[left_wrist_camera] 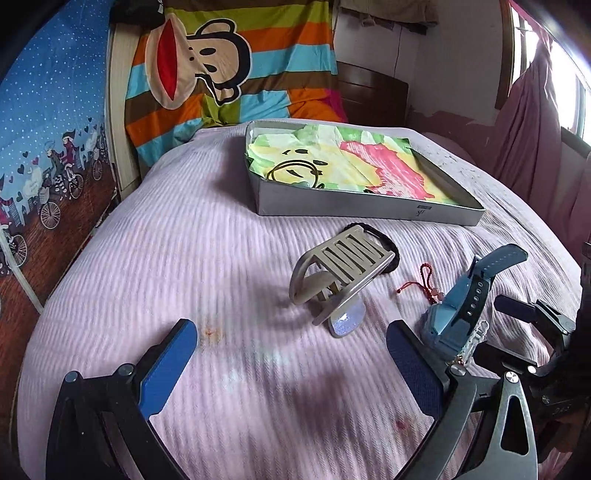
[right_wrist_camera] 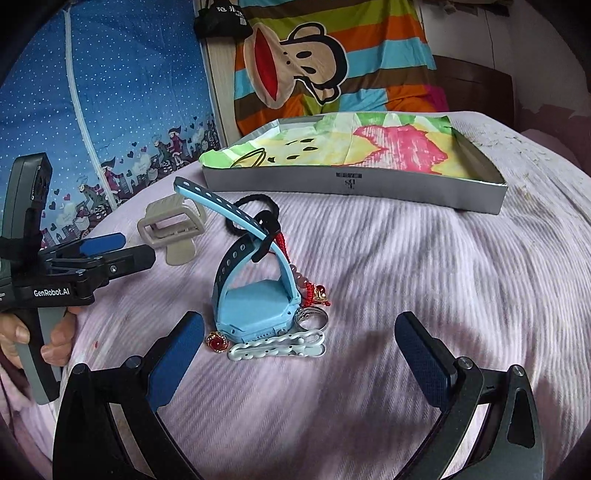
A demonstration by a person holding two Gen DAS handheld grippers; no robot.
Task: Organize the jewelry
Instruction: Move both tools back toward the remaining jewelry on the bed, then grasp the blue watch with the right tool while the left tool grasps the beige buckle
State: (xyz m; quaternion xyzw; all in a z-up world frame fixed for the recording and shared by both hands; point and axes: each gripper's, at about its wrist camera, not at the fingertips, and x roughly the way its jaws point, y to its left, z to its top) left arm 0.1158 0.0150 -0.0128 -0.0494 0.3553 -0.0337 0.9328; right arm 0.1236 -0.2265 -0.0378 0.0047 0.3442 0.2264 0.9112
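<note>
Early sorting — the box (right_wrist_camera: 354, 182) at the bed's (right_wrist_camera: 424, 266) far edge holds one bangle (left_wrist_camera: 293, 171). Both claws, left (left_wrist_camera: 291, 354) and right (right_wrist_camera: 301, 350), gape empty; next, close the right on the watch (right_wrist_camera: 255, 314).

White lettering reading "GenRobot.AI" is showing on the black body of the left tongs (right_wrist_camera: 122, 246) in the right wrist view. A small dark mark is sitting on the grey box (right_wrist_camera: 369, 184) front wall, and white characters are showing on a hanging black bag (right_wrist_camera: 221, 18); neither is legible.
</note>
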